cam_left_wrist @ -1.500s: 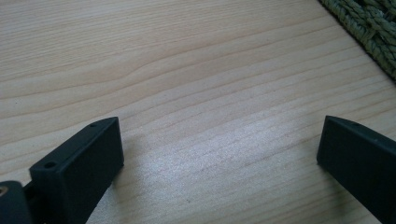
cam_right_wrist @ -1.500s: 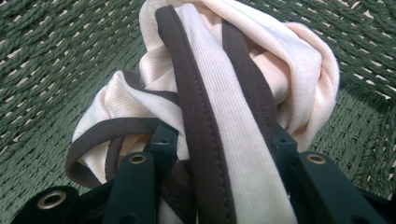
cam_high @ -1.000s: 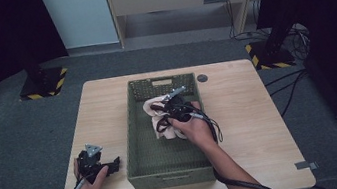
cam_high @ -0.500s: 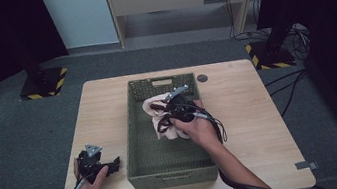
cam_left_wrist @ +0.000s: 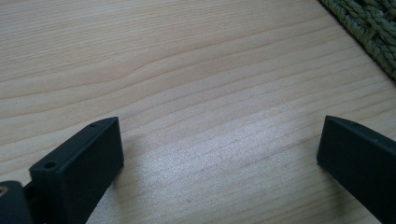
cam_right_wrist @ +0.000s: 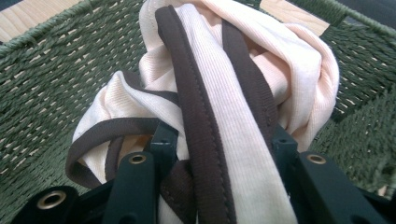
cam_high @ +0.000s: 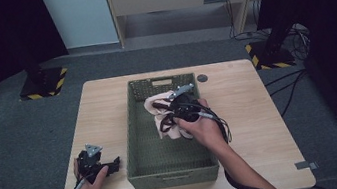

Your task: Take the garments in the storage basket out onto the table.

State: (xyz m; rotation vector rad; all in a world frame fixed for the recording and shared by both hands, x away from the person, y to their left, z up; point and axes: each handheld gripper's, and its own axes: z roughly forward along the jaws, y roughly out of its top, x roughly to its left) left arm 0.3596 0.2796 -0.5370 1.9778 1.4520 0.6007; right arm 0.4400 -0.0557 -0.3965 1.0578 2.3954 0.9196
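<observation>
A cream ribbed garment with dark brown trim point(cam_right_wrist: 233, 84) is bunched up inside the green woven basket point(cam_high: 149, 143). My right gripper point(cam_right_wrist: 219, 140) is shut on a fold of it, one jaw pressing on each side, and holds it a little above the basket floor. From above, the garment point(cam_high: 154, 105) shows to the left of the right gripper point(cam_high: 171, 111) over the basket's far half. My left gripper point(cam_high: 114, 163) rests on the wooden table point(cam_high: 248, 98) left of the basket. Its jaws stand wide apart over bare wood point(cam_left_wrist: 219, 154), nothing between them.
A small dark round disc point(cam_high: 202, 78) lies on the table behind the basket's far right corner. A corner of the basket's weave point(cam_left_wrist: 369, 28) sits close to the left gripper. Cables trail from both grippers toward the near table edge.
The right hand has lifted the garment slightly and drifted a little to the right inside the basket. The left hand has stayed put.
</observation>
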